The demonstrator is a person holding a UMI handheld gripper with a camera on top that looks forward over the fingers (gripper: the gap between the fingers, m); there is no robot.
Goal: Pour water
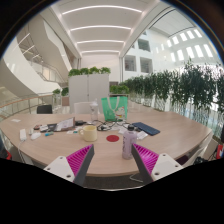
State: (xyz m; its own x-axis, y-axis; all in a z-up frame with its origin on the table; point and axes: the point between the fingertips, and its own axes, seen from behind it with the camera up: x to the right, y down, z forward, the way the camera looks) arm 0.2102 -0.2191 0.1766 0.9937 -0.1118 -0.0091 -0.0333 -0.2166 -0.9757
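office atrium: balconies (28, 60), planters (170, 88)

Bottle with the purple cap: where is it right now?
In the gripper view the bottle stands on the table, just ahead of the open gripper, beside a red lid.

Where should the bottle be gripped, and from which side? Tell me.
Probably mid-body, below the cap, approaching level from the near side. The bottle stands upright and slim on the table, just ahead of the open gripper and right of its centre, so shift slightly right first.
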